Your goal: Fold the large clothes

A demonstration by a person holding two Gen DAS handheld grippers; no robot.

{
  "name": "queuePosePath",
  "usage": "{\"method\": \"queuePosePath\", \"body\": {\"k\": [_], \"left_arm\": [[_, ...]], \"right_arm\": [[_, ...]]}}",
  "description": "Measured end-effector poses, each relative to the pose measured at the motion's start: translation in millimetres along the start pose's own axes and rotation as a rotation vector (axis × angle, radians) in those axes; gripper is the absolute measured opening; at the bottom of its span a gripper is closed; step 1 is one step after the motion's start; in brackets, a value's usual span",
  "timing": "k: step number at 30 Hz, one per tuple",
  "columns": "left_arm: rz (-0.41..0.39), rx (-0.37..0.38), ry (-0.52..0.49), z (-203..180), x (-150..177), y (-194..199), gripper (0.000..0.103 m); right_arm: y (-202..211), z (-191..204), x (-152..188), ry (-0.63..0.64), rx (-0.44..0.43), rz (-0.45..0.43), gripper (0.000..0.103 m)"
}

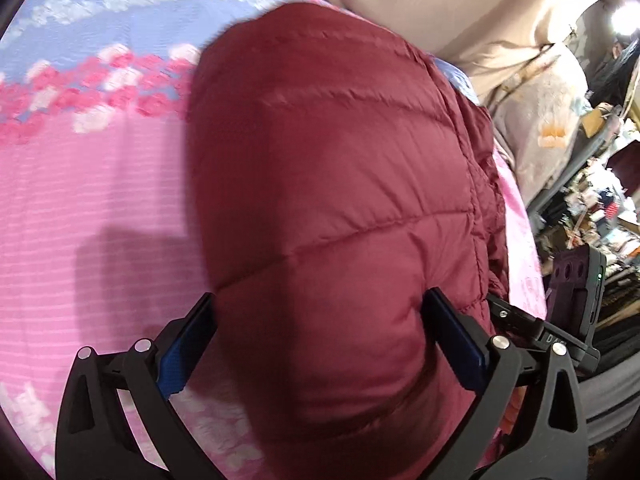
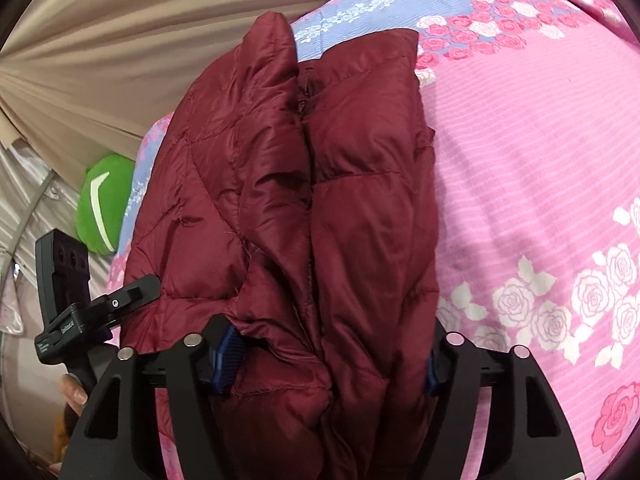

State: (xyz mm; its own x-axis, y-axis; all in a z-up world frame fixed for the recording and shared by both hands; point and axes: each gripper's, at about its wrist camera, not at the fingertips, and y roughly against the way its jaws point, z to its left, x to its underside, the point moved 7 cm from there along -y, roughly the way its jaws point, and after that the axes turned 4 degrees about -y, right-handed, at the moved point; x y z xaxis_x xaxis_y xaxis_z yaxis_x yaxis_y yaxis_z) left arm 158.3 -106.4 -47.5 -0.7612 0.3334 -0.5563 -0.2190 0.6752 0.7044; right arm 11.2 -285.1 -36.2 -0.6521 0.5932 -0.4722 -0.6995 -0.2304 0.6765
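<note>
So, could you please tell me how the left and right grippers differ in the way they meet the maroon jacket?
The left gripper has its jaws spread wide around a smooth, rounded bulge of the maroon puffer jacket, while the right gripper straddles a bunched, creased end showing the front opening. The left jaws show long blue pads; the right jaws' pads are mostly buried in fabric. Both work the same jacket on the pink floral bedsheet.

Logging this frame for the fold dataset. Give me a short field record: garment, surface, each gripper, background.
garment: maroon puffer jacket, quilted, bunched lengthwise
surface: pink floral bedsheet with a blue band at the far end
left gripper: fingers wide apart, jacket bulging between them; grip unclear
right gripper: fingers apart on either side of the jacket folds; grip unclear
background: beige curtain, green plush beside the bed
</note>
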Motion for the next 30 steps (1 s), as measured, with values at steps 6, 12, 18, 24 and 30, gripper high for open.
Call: {"method": "queuePosePath", "body": {"k": [6, 12, 18, 24, 30], "left_arm": [[-0.016, -0.038, -0.037, -15, -5, -5, 0.095], [-0.115, -0.085, -0.187, -48, -23, 26, 0.052], [-0.248, -0.045, -0.340, -103, -52, 80, 0.043], [-0.516, -0.018, -0.497, -158, -80, 180, 0.043], [-0.756, -0.085, -0.565, -161, -98, 269, 0.048]], "right_arm": [[-3, 5, -3, -0.010, -0.008, -0.006, 0.052], [22, 31, -9, 0.042, 0.011, -0.104, 0.020], [90, 81, -24, 0.141, 0.027, -0.328, 0.015], [174, 150, -36, 0.285, -0.020, -0.596, 0.015], [218, 228, -53, 0.449, -0.145, -0.751, 0.017]]}}
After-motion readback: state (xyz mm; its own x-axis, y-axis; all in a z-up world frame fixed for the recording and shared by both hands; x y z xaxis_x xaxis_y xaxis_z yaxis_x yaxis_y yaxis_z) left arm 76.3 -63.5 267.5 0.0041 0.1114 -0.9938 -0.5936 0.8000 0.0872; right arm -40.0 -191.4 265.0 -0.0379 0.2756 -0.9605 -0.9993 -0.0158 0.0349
